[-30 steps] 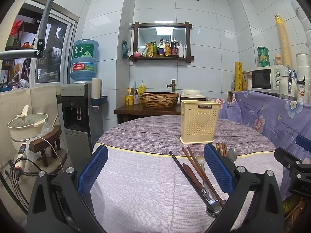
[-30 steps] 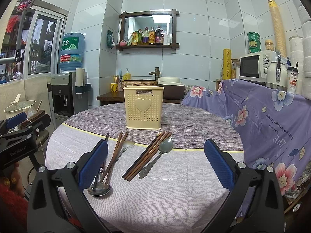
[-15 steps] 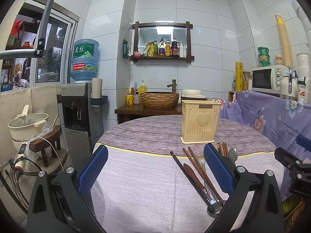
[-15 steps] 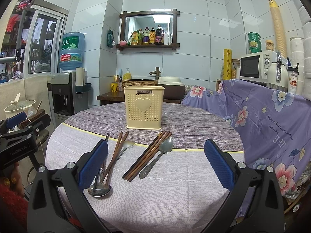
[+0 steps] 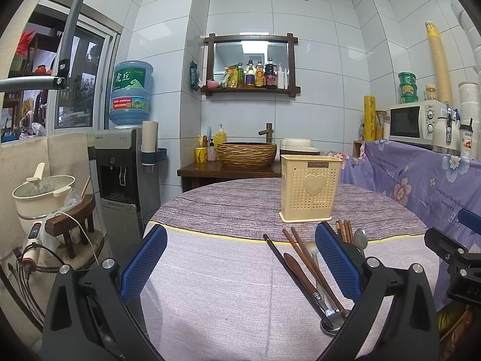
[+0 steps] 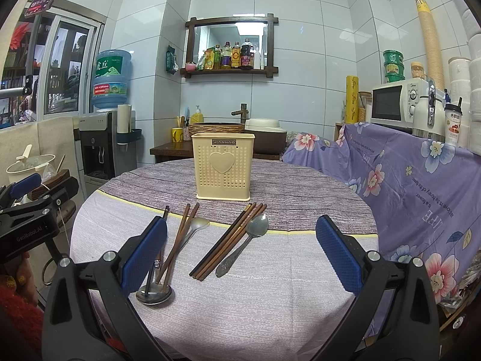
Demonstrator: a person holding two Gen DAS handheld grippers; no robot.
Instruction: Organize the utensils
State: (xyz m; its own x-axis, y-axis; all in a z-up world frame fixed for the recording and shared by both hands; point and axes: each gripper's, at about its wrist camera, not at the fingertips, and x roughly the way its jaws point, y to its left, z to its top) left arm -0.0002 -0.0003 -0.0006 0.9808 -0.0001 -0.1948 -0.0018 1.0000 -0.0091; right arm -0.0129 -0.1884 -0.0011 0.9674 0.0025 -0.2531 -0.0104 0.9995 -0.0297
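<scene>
A cream perforated utensil holder [image 6: 223, 167] with a heart on its front stands upright on the round table [image 6: 240, 300]; it also shows in the left wrist view as the holder [image 5: 309, 189]. In front of it lie two groups: brown chopsticks [image 6: 230, 240] beside a metal spoon [image 6: 245, 242], and further left more chopsticks [image 6: 177, 240] over spoons [image 6: 153, 293]. My right gripper [image 6: 240, 258] hovers open above the near table edge. My left gripper [image 5: 240, 264] is open too, left of the left group of chopsticks [image 5: 312, 266].
A purple floral cloth [image 6: 421, 186] covers a counter on the right, carrying a microwave [image 6: 396, 103]. Behind the table stands a wooden stand with a woven basin [image 5: 246, 154]. A water dispenser [image 5: 120, 174] and a pot [image 5: 42, 192] sit at the left.
Both grippers have barely shifted; the utensils and the holder lie as before.
</scene>
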